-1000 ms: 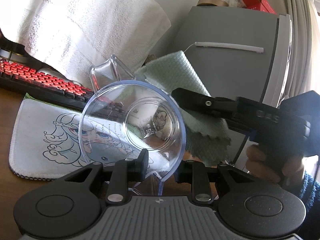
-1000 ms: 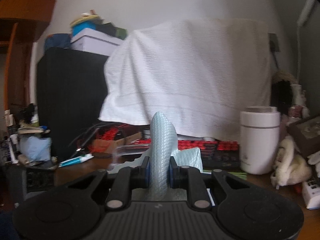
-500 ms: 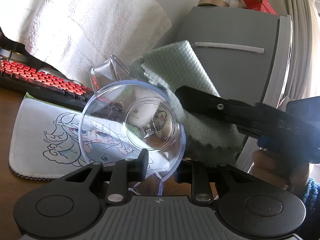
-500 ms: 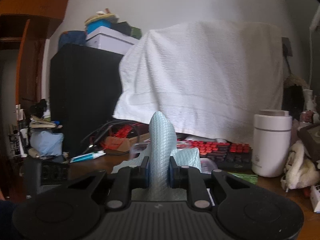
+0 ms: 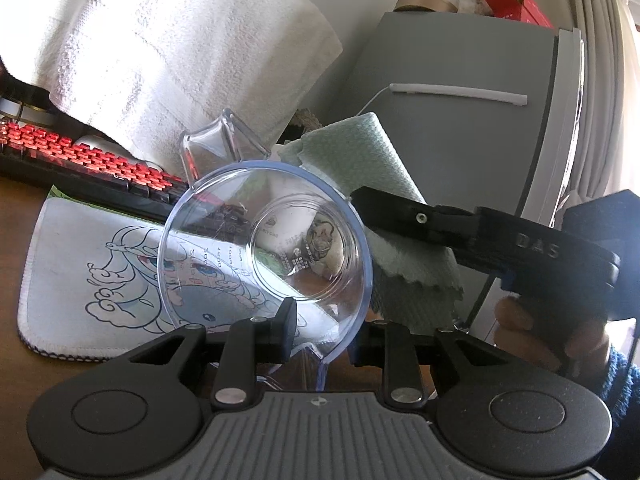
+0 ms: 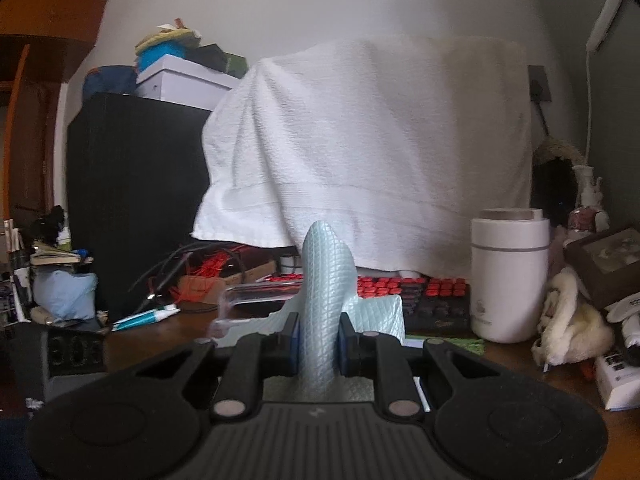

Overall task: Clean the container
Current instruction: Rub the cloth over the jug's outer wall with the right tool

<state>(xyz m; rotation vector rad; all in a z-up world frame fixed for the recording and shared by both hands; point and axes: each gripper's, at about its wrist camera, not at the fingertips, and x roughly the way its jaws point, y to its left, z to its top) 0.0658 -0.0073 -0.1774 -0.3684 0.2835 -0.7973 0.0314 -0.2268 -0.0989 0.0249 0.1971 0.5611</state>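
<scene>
A white towel [image 6: 368,148] is draped over something bulky at the back of a wooden desk [image 5: 24,216], and a grey cabinet [image 5: 460,132] is seen to the right in the left wrist view. A black cabinet [image 6: 132,200] is seen left of the towel in the right wrist view. A keyboard [image 5: 80,164] with red keys is laid below the towel's edge, and a white mat [image 5: 84,276] with a cartoon print is spread in front of it. A white tumbler [image 6: 508,276] is stood at the keyboard's right end.

The clear jug [image 5: 264,248] is held up over the mat, tipped so that its open mouth is turned toward the left camera, its spout [image 5: 216,144] pointing up and away. Printed scale marks are seen through its wall. It is gripped by the left gripper [image 5: 316,330], whose jaws are closed on the lower rim, one finger inside the wall and one outside.

A pale green cloth [image 6: 324,300] is pinched by the right gripper [image 6: 318,334], jaws nearly closed on a folded ridge that stands up between them. In the left view the cloth [image 5: 372,184] is seen just beside the jug's right rim, possibly touching it; contact cannot be confirmed. A hand [image 5: 552,332] with a blue sleeve is wrapped around the right gripper's handle.
</scene>
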